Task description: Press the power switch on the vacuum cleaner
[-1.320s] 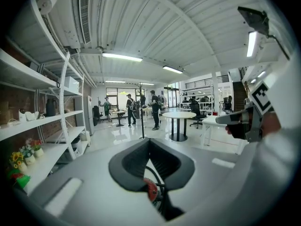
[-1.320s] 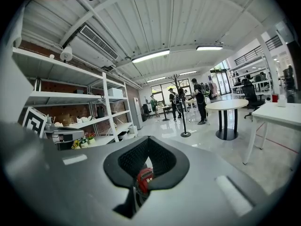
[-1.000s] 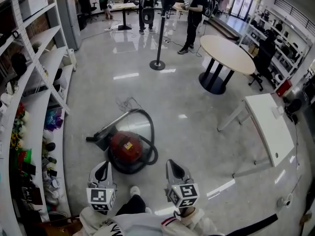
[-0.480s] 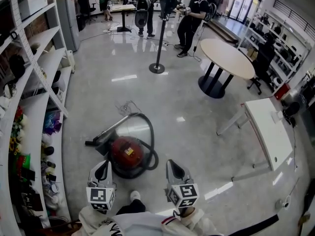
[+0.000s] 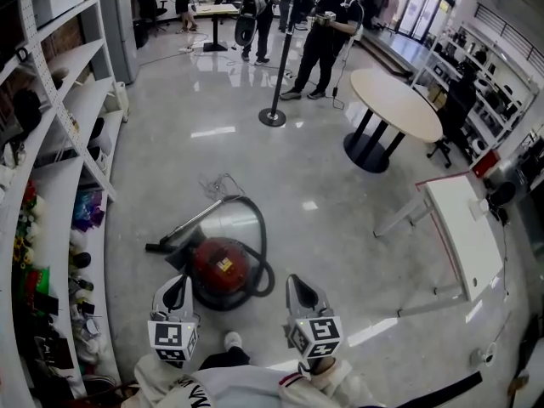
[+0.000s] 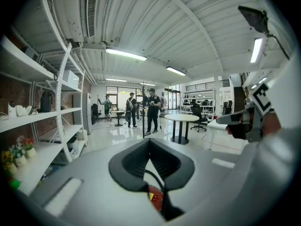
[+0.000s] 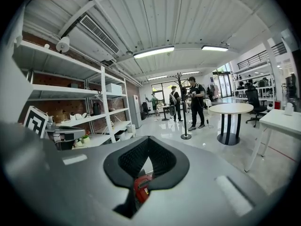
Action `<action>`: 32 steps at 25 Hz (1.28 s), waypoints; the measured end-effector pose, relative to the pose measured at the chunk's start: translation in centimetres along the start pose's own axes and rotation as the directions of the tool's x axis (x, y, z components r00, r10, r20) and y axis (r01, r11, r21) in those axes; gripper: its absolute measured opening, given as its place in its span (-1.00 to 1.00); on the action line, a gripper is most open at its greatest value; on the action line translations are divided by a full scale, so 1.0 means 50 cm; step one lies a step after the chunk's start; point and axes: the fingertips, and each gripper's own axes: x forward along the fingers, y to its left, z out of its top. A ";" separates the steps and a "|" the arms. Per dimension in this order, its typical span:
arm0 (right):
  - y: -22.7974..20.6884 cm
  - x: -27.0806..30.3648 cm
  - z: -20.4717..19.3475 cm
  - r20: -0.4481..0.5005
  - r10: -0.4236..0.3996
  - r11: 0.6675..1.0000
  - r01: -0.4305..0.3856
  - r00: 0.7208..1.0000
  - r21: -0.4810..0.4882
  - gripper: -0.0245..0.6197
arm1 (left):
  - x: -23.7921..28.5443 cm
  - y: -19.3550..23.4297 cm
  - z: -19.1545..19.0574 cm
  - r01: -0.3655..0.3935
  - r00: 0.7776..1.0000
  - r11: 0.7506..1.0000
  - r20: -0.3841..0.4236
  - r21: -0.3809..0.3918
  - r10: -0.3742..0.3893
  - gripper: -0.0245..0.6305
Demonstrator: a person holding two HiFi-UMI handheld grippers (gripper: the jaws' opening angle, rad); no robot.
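The red canister vacuum cleaner point(image 5: 223, 266) lies on the glossy floor just ahead of me, its black hose point(image 5: 257, 228) looping round it and its wand ending in a floor nozzle point(image 5: 156, 246) at the left. No switch can be made out on it. My left gripper point(image 5: 176, 294) hovers above the vacuum's near left side, shut and holding nothing. My right gripper point(image 5: 302, 294) hangs to the vacuum's right, also shut and holding nothing. Through the small window below the closed pads, the left gripper point(image 6: 150, 142) shows a bit of red body point(image 6: 155, 197), as does the right gripper point(image 7: 148, 139) with the vacuum point(image 7: 142, 186).
White shelving point(image 5: 64, 164) full of small items runs along the left. A pole stand point(image 5: 273, 113), a round table point(image 5: 395, 99) and a white rectangular table point(image 5: 466, 228) stand ahead and to the right. Several people point(image 5: 323, 32) stand at the back.
The vacuum sits slightly lower and nearer in the head view. A person in black has stepped closer to the pole stand. Both grippers keep their pose.
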 end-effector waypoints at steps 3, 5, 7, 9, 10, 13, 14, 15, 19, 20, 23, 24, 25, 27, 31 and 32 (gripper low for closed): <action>0.002 0.014 0.004 -0.006 0.001 1.000 -0.001 1.000 -0.004 -0.92 | 0.009 0.010 -0.003 -0.001 1.000 1.000 -0.003 -0.006 0.001 -0.93; 0.003 0.026 0.006 -0.007 0.001 1.000 -0.001 1.000 -0.008 -0.92 | 0.016 0.017 -0.004 -0.002 1.000 1.000 -0.003 -0.009 0.002 -0.93; 0.004 0.038 0.007 -0.009 0.000 1.000 -0.001 1.000 -0.010 -0.92 | 0.023 0.024 -0.006 -0.002 1.000 1.000 -0.003 -0.012 0.002 -0.93; 0.010 0.050 0.008 -0.013 0.005 1.000 -0.005 1.000 -0.011 -0.92 | 0.030 0.034 -0.009 -0.002 1.000 1.000 -0.007 -0.017 0.002 -0.93; 0.014 0.056 0.008 -0.015 0.007 1.000 -0.007 1.000 -0.011 -0.92 | 0.033 0.038 -0.010 -0.003 1.000 1.000 -0.010 -0.019 0.003 -0.93; 0.023 0.070 0.011 -0.014 0.010 1.000 -0.010 1.000 -0.015 -0.92 | 0.041 0.048 -0.011 0.000 1.000 1.000 -0.008 -0.020 0.000 -0.93; 0.024 0.074 0.012 -0.012 0.010 1.000 -0.010 1.000 -0.016 -0.92 | 0.044 0.049 -0.010 0.004 1.000 1.000 -0.006 -0.019 -0.004 -0.93; 0.025 0.076 0.012 -0.010 0.008 1.000 -0.008 1.000 -0.015 -0.92 | 0.047 0.049 -0.009 0.008 1.000 1.000 -0.004 -0.018 -0.008 -0.93; 0.025 0.078 0.012 -0.008 0.001 1.000 -0.001 1.000 -0.010 -0.92 | 0.052 0.047 -0.007 0.018 1.000 1.000 -0.002 -0.014 -0.019 -0.93; 0.024 0.078 0.012 -0.009 0.000 1.000 0.000 1.000 -0.009 -0.92 | 0.053 0.047 -0.005 0.020 1.000 1.000 -0.002 -0.013 -0.020 -0.93; 0.024 0.079 0.010 -0.014 -0.002 1.000 0.002 1.000 -0.005 -0.92 | 0.051 0.049 -0.003 0.020 1.000 1.000 -0.006 -0.010 -0.020 -0.93; 0.026 0.081 0.009 -0.015 -0.001 1.000 0.001 1.000 -0.005 -0.92 | 0.050 0.051 -0.004 0.019 1.000 1.000 -0.007 -0.009 -0.019 -0.93; 0.028 0.084 0.008 -0.015 0.001 1.000 -0.001 1.000 -0.006 -0.92 | 0.050 0.054 -0.004 0.017 1.000 1.000 -0.008 -0.007 -0.017 -0.93; 0.031 0.089 0.011 -0.013 0.007 1.000 -0.007 1.000 -0.009 -0.92 | 0.050 0.057 -0.002 0.013 1.000 1.000 -0.008 -0.005 -0.013 -0.93; 0.032 0.092 0.016 -0.011 0.017 1.000 -0.018 1.000 -0.009 -0.92 | 0.052 0.054 0.000 0.009 1.000 1.000 -0.008 -0.006 -0.009 -0.93; 0.031 0.093 0.016 -0.014 0.020 1.000 -0.020 1.000 -0.009 -0.92 | 0.054 0.053 0.001 0.007 1.000 1.000 -0.008 -0.006 -0.007 -0.93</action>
